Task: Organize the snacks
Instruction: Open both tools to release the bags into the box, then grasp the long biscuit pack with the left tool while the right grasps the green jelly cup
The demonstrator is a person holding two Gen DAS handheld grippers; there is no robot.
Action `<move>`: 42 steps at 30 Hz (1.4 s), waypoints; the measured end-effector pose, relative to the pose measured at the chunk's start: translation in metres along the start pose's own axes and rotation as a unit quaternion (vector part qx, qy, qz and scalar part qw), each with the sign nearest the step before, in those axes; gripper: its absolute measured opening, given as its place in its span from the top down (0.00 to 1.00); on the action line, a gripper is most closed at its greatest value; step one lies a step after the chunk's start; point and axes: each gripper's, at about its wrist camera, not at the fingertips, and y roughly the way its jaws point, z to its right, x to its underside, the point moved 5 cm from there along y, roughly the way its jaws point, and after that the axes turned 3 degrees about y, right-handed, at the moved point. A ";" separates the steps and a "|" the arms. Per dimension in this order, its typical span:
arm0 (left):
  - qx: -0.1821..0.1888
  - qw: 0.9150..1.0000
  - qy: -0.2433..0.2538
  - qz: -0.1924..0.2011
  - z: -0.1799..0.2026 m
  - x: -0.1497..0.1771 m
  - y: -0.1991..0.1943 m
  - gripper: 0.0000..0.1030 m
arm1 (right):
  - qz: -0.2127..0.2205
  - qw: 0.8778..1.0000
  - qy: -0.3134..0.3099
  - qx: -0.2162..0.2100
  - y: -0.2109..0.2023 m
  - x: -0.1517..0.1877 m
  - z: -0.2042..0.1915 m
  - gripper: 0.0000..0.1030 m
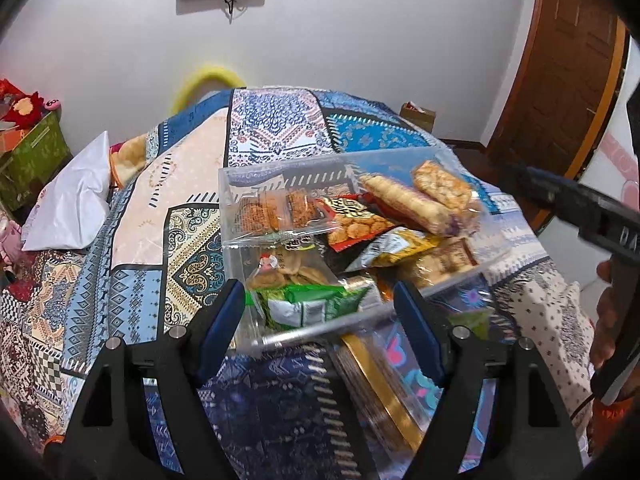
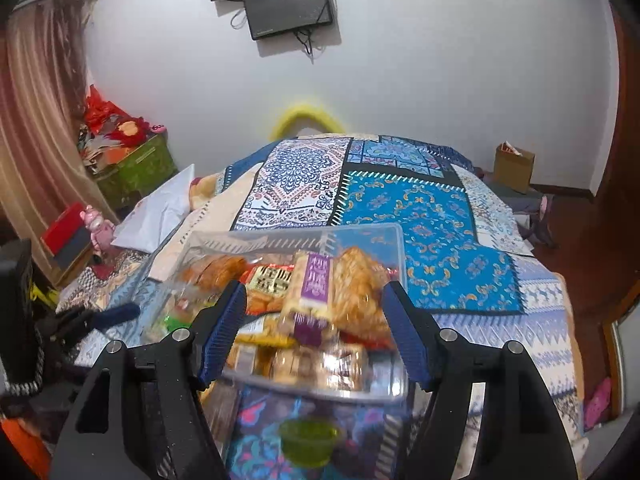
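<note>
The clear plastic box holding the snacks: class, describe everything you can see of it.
The clear plastic box is a see-through, rectangular, open-topped container with thin walls and rounded corners. It looks like hard plastic. It is heaped with wrapped snacks that rise above its rim. It sits above the patterned bedspread, tilted in the left wrist view. The open left gripper and right gripper flank its near edge; whether their fingers touch it cannot be told.

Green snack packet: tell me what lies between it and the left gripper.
A silver pen-like rod crosses between the left gripper and green snack packet, in the left wrist view.
</note>
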 end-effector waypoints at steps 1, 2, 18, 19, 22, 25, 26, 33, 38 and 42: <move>0.000 1.000 0.001 0.001 0.001 0.001 -0.004 0.26 | -0.001 1.000 -0.001 0.001 -0.004 0.004 -0.001 0.31; 0.000 1.000 0.001 0.003 0.003 0.002 -0.008 0.26 | 0.000 1.000 -0.001 0.003 -0.007 0.007 0.000 0.26; 0.019 0.998 -0.002 -0.061 0.025 0.061 -0.003 0.26 | -0.068 0.997 0.039 0.009 -0.004 0.090 0.016 0.24; 0.021 0.998 0.000 -0.066 0.027 0.064 0.001 0.26 | -0.076 0.996 0.039 0.009 0.002 0.094 0.016 0.24; 0.022 0.997 0.002 -0.080 0.031 0.071 0.012 0.26 | -0.092 0.995 0.035 0.007 0.012 0.103 0.016 0.24; 0.023 0.996 0.003 -0.091 0.034 0.074 0.022 0.26 | -0.100 0.994 0.030 0.008 0.022 0.106 0.016 0.24; 0.025 0.995 0.003 -0.093 0.034 0.075 0.025 0.26 | -0.104 0.994 0.033 0.003 0.025 0.106 0.016 0.24; 0.036 0.993 -0.009 -0.110 0.033 0.078 0.046 0.26 | -0.129 0.990 0.045 -0.020 0.047 0.106 0.018 0.30; 0.038 0.992 -0.026 -0.115 0.030 0.077 0.058 0.26 | -0.147 0.988 0.032 -0.035 0.057 0.112 0.008 0.46; 0.037 0.992 -0.025 -0.115 0.033 0.078 0.065 0.26 | -0.140 0.989 0.024 -0.031 0.058 0.115 0.003 0.54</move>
